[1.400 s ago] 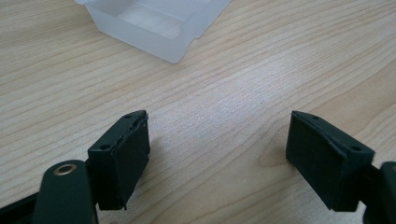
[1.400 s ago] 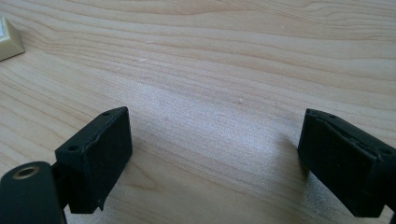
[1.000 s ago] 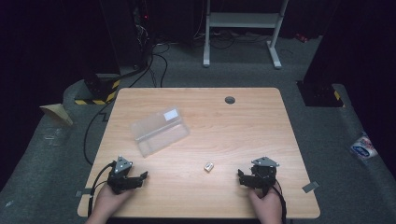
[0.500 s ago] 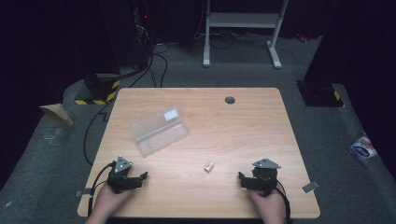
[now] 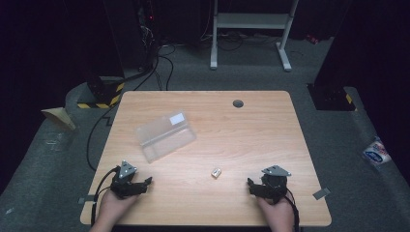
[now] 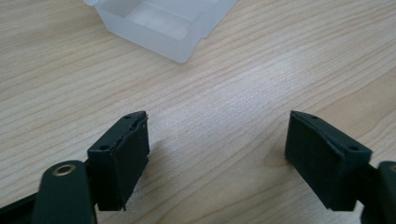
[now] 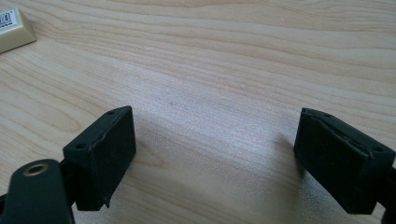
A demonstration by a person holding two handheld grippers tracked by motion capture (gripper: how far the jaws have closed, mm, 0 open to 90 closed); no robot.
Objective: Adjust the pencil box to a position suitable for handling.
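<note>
A clear plastic box (image 5: 166,135) lies tilted on the left half of the wooden table (image 5: 251,130); its near corner shows in the left gripper view (image 6: 163,23). A small beige block (image 5: 216,172) rests near the table's front middle, and it sits at the top left of the right gripper view (image 7: 14,28). My left gripper (image 5: 146,182) lies at the front left, open, with bare wood between its pads (image 6: 217,154). My right gripper (image 5: 251,186) lies at the front right, open over bare wood (image 7: 215,154). Both pairs of jaws have just been closing a little, with nothing between them.
A dark round grommet (image 5: 238,103) is set in the table near its far edge. Cables (image 5: 96,140) run over the grey floor on the left. A white stand (image 5: 251,29) is beyond the table, and a packet (image 5: 376,152) lies on the floor at the right.
</note>
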